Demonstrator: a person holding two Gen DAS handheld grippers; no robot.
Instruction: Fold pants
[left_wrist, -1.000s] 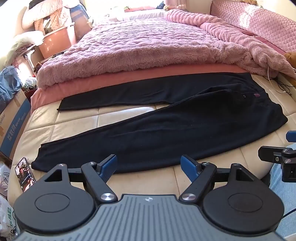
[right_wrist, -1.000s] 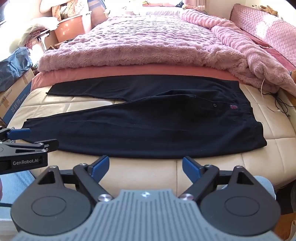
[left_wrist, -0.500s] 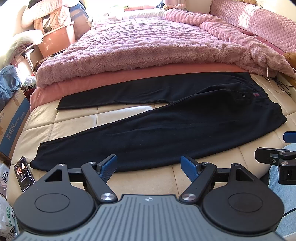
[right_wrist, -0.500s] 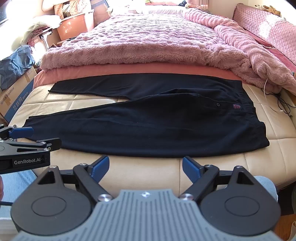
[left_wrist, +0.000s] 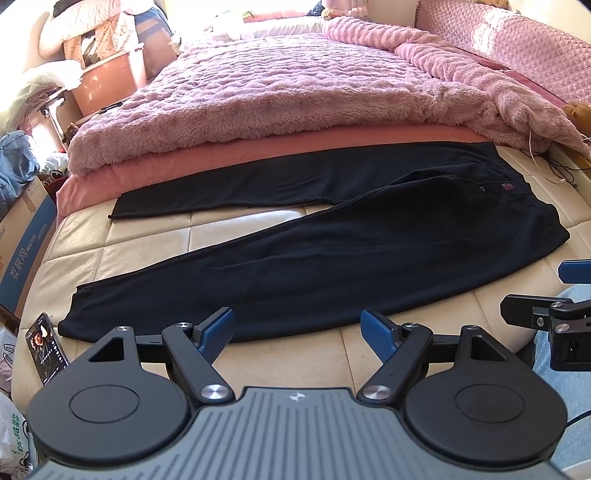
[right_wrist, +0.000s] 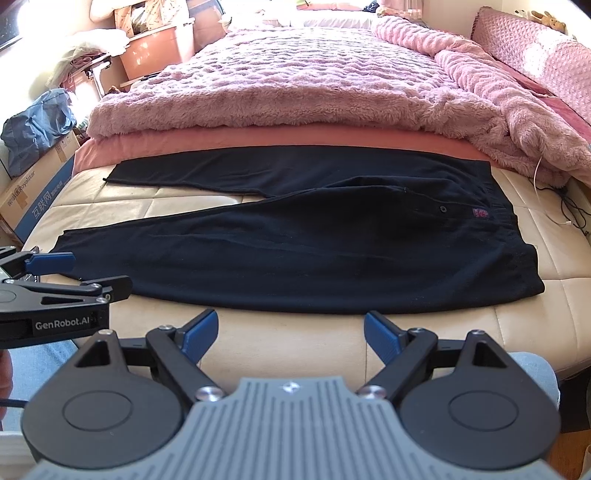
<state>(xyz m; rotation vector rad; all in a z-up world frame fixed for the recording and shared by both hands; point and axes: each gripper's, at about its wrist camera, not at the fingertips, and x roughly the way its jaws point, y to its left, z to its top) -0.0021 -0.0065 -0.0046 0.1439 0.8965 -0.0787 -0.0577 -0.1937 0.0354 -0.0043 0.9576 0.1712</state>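
Broadly, the black pants (right_wrist: 295, 251) lie flat and unfolded on the cream mattress (right_wrist: 295, 343), legs splayed apart just this side of the pink blanket (right_wrist: 295, 92). They look soft, limp and light, so a pinch at hem and waistband should lift them cleanly. Nearer than the pants, left gripper (left_wrist: 297, 330) and right gripper (right_wrist: 291, 332) hover spread wide, empty.

Pants (left_wrist: 332, 266) black, small red patch at waist. Blanket (left_wrist: 295, 96) fuzzy pink, rippled texture. Sheet (left_wrist: 229, 158) salmon. Mattress (left_wrist: 147, 240) cream, quilted squares. Hand-held gripper pads (left_wrist: 216, 330) blue, arms black. Box (left_wrist: 26, 240) brown with a blue band.
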